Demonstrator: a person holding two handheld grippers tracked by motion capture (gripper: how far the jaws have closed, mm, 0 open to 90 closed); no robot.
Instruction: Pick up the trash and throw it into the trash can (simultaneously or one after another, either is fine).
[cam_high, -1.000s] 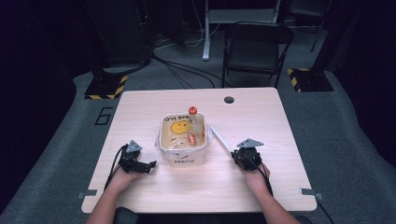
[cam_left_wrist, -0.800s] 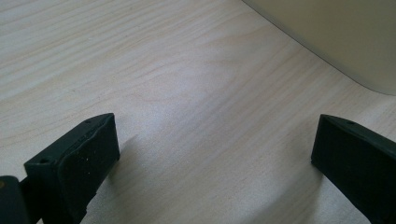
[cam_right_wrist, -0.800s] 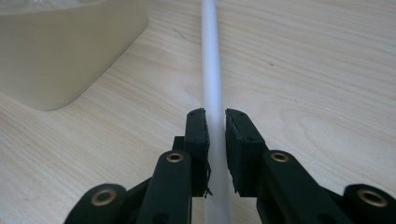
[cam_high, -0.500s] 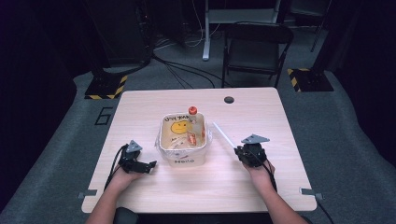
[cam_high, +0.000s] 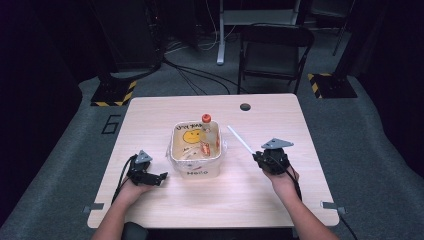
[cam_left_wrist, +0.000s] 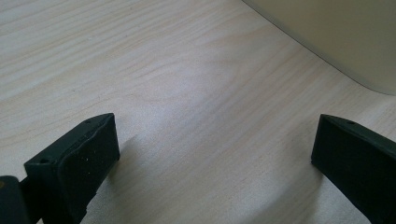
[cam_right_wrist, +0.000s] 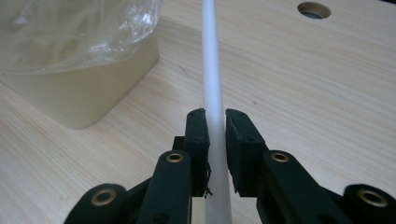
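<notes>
White plastic straw (cam_right_wrist: 212, 70) is clamped between your right tongs (cam_right_wrist: 215, 122), gripped near its lower end with most of its length sticking out ahead, up and away over the counter (cam_high: 165, 107). From the high view, the straw (cam_high: 240, 138) sits just right of the tub (cam_high: 196, 167), not touching it, angled toward the far left. Your left tongs (cam_high: 161, 176) are spread wide apart with nothing between them, resting low on the counter just beside the tub's near left corner; the left gripper view shows the tub wall (cam_left_wrist: 336, 42) off to one side. Inside the tub there's a crinkly clear bag (cam_right_wrist: 79, 28) and a small bottle with an orange cap (cam_high: 206, 118) at the far edge, so I'd guess the straw is headed for one of those. Main worry: that grip is way down at the end, so the long free part can swing or pivot if the tip bumps the tub rim or snags the bag. Squeeze too hard and a thin straw could kink too. Also, nothing is holding the tub, so a poke might just shove it.
</notes>
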